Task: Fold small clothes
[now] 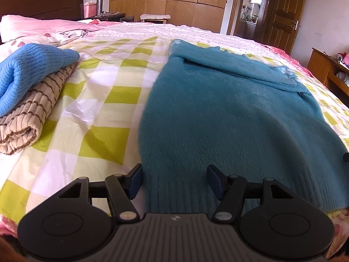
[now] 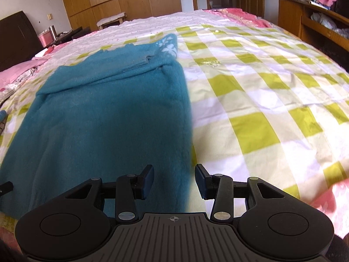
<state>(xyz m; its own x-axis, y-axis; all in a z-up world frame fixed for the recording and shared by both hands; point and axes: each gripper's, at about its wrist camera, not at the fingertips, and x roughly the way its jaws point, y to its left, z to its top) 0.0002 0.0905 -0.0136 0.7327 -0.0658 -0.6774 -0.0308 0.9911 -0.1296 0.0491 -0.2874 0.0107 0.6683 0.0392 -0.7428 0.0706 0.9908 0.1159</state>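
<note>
Both tools (image 1: 174, 180) (image 2: 174, 180) gape, empty, above the teal sweater (image 1: 229, 113).

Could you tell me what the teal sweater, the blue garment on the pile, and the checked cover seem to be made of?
Teal sweater: fuzzy knit, likely wool or acrylic; soft nap, ribbed hem. Blue garment: chunkier ribbed knit with visible rows. Checked cover: smooth and glossy, with sharp creases and glare, perhaps plastic sheeting or coated cloth.

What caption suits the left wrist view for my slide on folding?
Open left tool poised at the near left corner of a teal sweater on a checked sheet, beside folded clothes.
</note>
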